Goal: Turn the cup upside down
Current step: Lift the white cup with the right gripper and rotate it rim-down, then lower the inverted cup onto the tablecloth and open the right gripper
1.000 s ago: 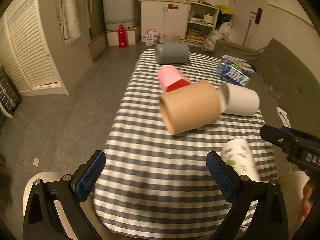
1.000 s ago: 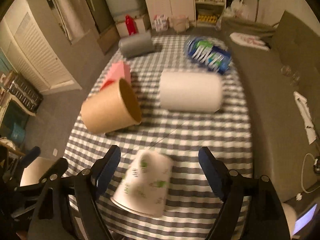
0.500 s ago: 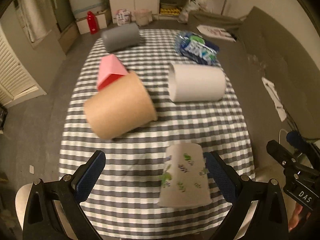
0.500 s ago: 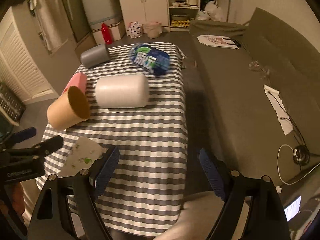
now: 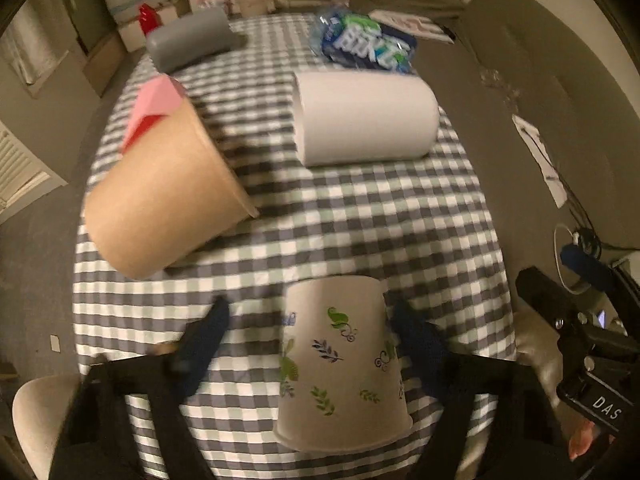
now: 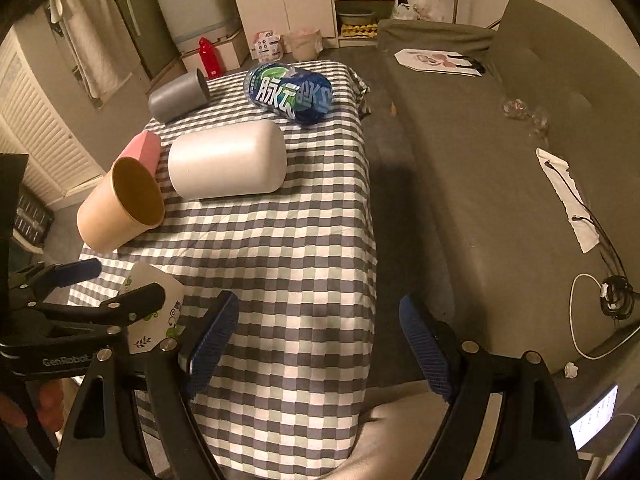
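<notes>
A white paper cup with leaf print stands upside down, base up, near the front edge of the checked table. My left gripper is open, with one blue finger on each side of the cup; contact is unclear. In the right wrist view the cup shows at lower left, partly hidden behind the left gripper. My right gripper is open and empty, off to the right over the table's front right corner.
A brown paper cup, a white cylinder, a pink and red box, a grey cup and a blue bottle pack lie on the table. A grey sofa runs along the right.
The left gripper has come down and forward so that its fingers flank the upside-down cup. The right gripper has drawn back to the right, away from the cup.
</notes>
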A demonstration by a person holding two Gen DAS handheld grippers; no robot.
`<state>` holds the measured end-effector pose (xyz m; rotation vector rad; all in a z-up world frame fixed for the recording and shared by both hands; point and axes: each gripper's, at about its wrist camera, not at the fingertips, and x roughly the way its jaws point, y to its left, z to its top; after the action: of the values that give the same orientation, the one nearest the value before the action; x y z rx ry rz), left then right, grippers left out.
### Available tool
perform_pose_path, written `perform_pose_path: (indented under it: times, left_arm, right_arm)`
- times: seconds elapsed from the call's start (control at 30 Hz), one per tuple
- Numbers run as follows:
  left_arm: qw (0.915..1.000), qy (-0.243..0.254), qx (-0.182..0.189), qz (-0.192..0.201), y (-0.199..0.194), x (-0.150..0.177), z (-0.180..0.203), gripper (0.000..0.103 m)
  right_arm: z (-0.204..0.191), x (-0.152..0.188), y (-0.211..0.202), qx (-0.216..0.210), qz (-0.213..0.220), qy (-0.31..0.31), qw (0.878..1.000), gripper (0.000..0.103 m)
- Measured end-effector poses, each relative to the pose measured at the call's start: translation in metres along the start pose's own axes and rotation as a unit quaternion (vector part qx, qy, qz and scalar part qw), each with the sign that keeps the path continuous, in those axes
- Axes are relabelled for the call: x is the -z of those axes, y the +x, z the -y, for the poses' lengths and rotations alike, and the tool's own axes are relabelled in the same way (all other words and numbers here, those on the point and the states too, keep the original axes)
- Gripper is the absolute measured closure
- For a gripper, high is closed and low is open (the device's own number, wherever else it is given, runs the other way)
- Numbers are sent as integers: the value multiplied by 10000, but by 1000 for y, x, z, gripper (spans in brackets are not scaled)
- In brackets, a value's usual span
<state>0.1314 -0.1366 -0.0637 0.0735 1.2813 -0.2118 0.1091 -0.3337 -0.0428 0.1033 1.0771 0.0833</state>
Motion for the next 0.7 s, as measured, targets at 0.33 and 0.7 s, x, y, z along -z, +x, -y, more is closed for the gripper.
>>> perform_pose_path:
  times: [0.33, 0.7]
  left_arm:
    - [9986, -4, 204, 489, -18, -16, -5, 45]
    - [9755, 197, -107, 2187, -28, -10, -6, 45]
  right_arm:
    - [3, -2, 1, 89, 23, 70, 9999, 20]
    - [2, -1, -1, 210, 131, 125, 9996, 20]
